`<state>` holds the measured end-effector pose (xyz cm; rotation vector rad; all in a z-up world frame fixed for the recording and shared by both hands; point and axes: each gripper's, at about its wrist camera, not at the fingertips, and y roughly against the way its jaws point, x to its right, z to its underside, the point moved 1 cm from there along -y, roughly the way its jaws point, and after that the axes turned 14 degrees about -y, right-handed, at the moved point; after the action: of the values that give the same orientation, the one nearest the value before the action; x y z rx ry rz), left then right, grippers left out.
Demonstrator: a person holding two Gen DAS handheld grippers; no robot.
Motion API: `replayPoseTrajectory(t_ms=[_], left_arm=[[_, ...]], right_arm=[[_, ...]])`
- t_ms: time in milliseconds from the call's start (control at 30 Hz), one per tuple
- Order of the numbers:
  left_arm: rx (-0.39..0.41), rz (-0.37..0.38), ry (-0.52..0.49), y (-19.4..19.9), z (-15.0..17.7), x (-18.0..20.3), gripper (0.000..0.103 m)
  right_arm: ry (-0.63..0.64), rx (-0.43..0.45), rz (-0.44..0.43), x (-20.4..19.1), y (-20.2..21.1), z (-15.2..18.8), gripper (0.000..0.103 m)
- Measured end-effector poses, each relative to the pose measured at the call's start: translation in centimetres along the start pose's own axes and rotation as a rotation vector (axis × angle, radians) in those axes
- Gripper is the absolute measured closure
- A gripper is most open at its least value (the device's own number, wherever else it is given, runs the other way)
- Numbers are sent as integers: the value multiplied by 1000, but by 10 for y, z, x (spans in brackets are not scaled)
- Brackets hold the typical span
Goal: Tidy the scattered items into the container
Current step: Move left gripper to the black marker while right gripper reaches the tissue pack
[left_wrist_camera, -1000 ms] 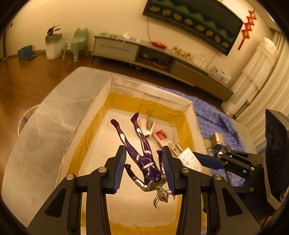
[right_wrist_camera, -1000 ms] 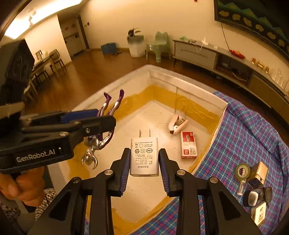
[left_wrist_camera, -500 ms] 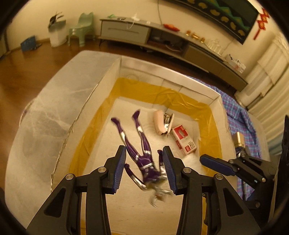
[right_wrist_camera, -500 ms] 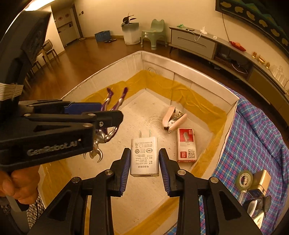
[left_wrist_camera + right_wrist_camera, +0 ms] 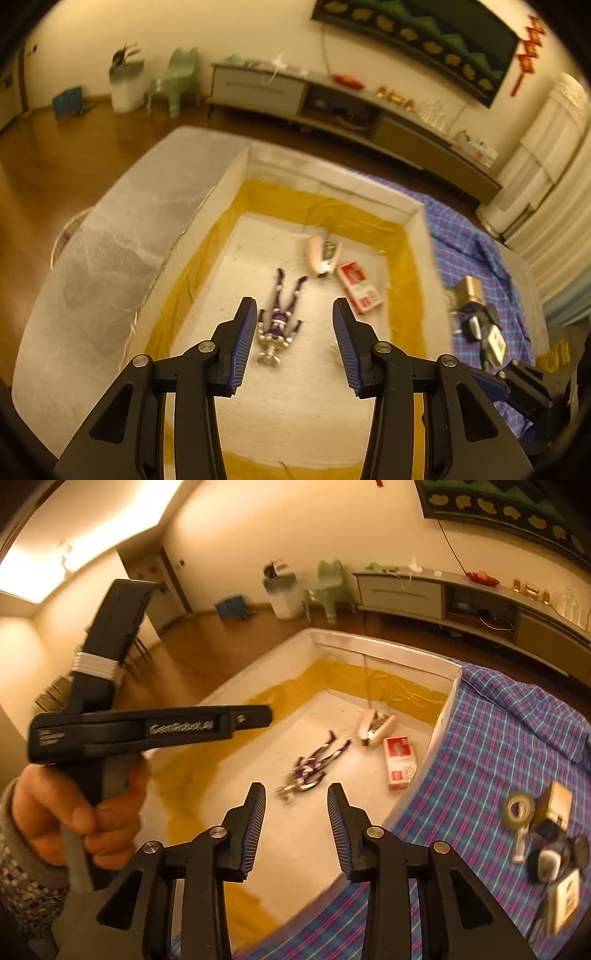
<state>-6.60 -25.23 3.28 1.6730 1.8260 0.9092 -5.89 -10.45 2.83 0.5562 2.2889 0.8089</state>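
Observation:
The container is a shallow white box (image 5: 236,173) with yellow-taped inner walls; it also shows in the right wrist view (image 5: 388,653). A purple and silver toy figure (image 5: 279,317) (image 5: 314,766) lies flat on its floor. A pink stapler (image 5: 319,254) (image 5: 376,727) and a red and white staple box (image 5: 360,288) (image 5: 400,762) lie beside it. My left gripper (image 5: 293,341) is open and empty above the box. My right gripper (image 5: 295,825) is open and empty above the box's near edge. The white charger is not in view.
A blue checked cloth (image 5: 517,738) covers the table right of the box. On it lie a tape roll (image 5: 519,808), a gold box (image 5: 557,801), glasses and other small items (image 5: 554,860). The left gripper's body and the hand holding it (image 5: 110,738) stand at the left.
Both grippers have opened. The toy figure dropped from the left gripper onto the box floor. The white charger left the right gripper and is out of sight. Both grippers rose.

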Motion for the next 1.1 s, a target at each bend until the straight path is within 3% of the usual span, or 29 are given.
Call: replayPoseTrajectory(t_ms=[167,333,700,933,1100], left_arm=[[105,32,-114,40,20,45,57],[113,117,-209,56,45,103,57],[-46,319,-281,10,75,238,55],[-157,361,-296,-40,88,317,54],[-199,321,-280,-73,93,347,54]], right_arm=[[-8,95,-50,5,44,32,59],[-60,135,-15,38,83,67,58],[-284,191,201,167,149,109,58],[-299,189,276,217,164,95,58],[-225,121,345,249,151,74,55]])
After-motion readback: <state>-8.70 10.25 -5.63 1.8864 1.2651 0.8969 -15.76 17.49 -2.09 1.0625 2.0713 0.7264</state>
